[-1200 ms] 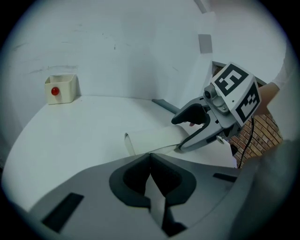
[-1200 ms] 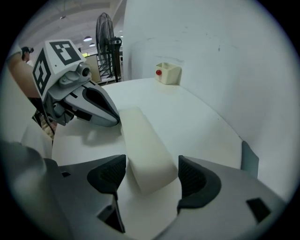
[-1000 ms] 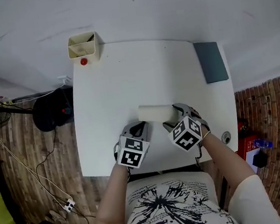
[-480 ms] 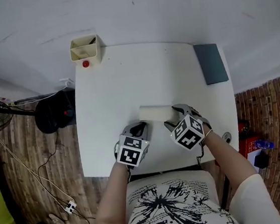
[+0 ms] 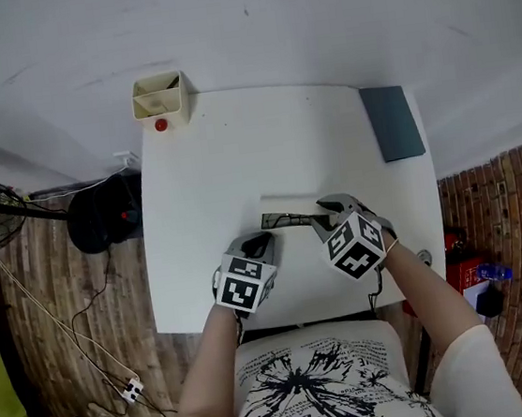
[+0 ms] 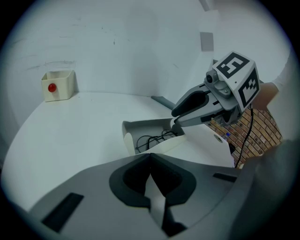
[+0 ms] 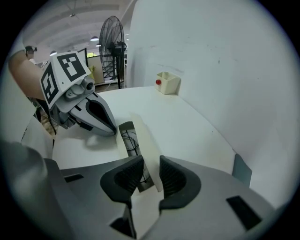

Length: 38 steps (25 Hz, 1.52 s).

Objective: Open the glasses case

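White table: glasses case is part-opened near its front edge. The lid is pinched at its thin lip by the right gripper, jaws just closing. Judged light, stiff. Left gripper is shut, empty.

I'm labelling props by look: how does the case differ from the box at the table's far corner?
The case lies long, low and open in front, glasses inside; the box stands squat at the far left corner. The box bears a red dot; the case is plain. Both are cream.
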{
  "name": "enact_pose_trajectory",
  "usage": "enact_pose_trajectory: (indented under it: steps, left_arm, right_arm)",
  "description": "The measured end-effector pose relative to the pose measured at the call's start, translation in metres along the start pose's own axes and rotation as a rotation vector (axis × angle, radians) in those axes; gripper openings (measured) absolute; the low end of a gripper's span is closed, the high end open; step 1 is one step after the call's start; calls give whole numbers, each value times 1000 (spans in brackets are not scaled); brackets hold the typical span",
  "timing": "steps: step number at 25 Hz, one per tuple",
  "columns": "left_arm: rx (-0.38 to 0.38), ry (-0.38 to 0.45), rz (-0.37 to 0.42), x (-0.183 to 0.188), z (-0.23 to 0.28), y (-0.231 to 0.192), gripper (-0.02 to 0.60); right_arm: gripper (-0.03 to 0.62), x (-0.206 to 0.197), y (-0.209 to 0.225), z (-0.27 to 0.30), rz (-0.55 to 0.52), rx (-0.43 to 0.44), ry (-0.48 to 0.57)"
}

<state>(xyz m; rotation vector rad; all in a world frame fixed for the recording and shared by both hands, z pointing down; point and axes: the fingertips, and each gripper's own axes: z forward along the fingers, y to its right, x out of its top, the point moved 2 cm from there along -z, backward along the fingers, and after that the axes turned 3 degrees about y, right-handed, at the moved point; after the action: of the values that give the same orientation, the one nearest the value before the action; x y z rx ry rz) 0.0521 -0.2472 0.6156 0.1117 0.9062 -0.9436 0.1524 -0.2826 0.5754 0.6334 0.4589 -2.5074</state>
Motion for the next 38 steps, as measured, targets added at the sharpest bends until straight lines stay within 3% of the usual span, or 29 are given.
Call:
enact_pose_trajectory:
  steps: [11, 28, 32, 35, 38]
  left_arm:
    - [-9, -6, -9, 1, 1, -1, 14]
    - [3, -10, -70, 6, 4, -8, 14]
    - [8, -11, -73, 6, 4, -9, 14]
    - [12, -4, -69, 6, 4, -10, 14]
    - [19, 11, -79, 6, 2, -11, 14]
  right_arm:
    - [75, 11, 35, 15, -24, -65, 28]
    - [121, 13, 62, 48, -109, -70, 34]
    - [141, 14, 66, 49, -83, -106, 35]
    - [214, 18, 69, 44, -35, -138, 61]
    - [216, 27, 71, 29, -4, -166, 114]
